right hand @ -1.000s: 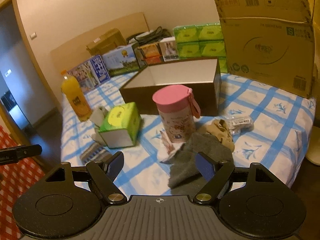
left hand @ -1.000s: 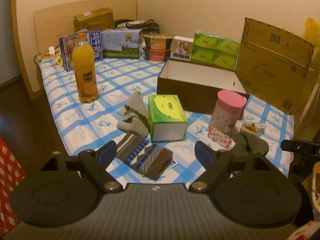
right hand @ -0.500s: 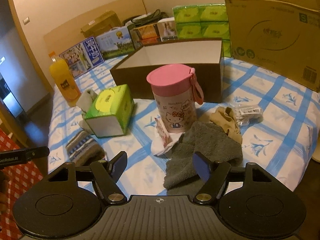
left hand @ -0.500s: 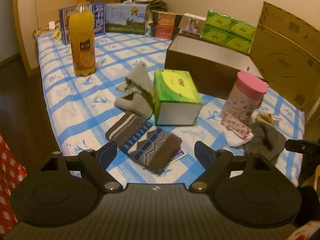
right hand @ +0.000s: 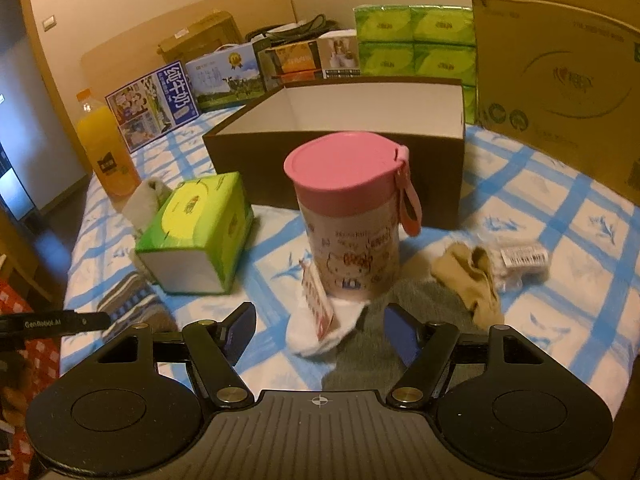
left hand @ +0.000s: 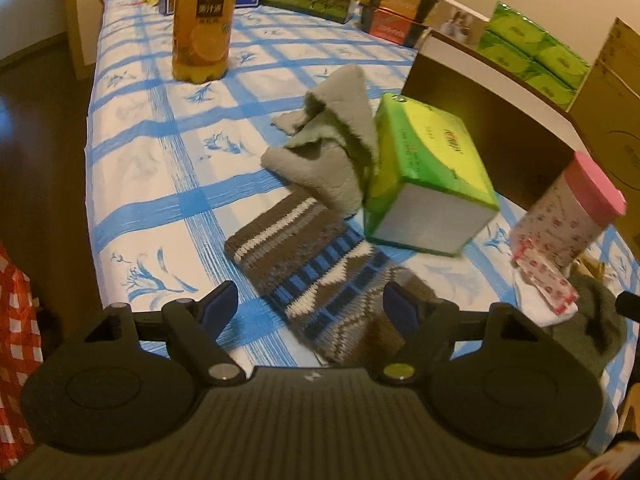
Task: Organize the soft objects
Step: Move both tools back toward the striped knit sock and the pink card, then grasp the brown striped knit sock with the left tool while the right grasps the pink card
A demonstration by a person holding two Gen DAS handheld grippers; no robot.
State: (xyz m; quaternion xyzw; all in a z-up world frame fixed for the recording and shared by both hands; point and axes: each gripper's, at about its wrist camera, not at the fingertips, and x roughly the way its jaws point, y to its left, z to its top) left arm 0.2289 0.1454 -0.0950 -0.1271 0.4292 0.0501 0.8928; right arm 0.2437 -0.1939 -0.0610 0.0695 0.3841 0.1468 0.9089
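My left gripper (left hand: 310, 306) hangs over the near edge of the bed (left hand: 132, 168), its jaws closing but not yet pressing on anything. The striped sock (left hand: 316, 276) lies flat on the blue-checked sheet and runs between the two fingers; the right finger (left hand: 400, 312) sits above its brown end, the left finger (left hand: 218, 306) off to its side over bare sheet. Just beyond the sock, a fuzzy grey sock (left hand: 332, 152) is heaped up and leans on the green tissue box (left hand: 428, 184). A juice bottle (left hand: 202, 20) stands farther back.

My right gripper (right hand: 316, 330) is released too, jaws apart with nothing pinched. Between its fingers I see a white sock (right hand: 320, 332) with a pink patterned tag, lying at the foot of the pink-lidded cup (right hand: 352, 216), and beside it a dark grey cloth (right hand: 416, 320) that passes under the right finger. A tan sock (right hand: 468, 276) lies just right of the grey cloth, next to a small clear packet (right hand: 520, 260). Behind the cup stands the open brown box (right hand: 332, 148), white inside; I see nothing in the part of it that shows. A big carton (right hand: 560, 80) stands to its right.
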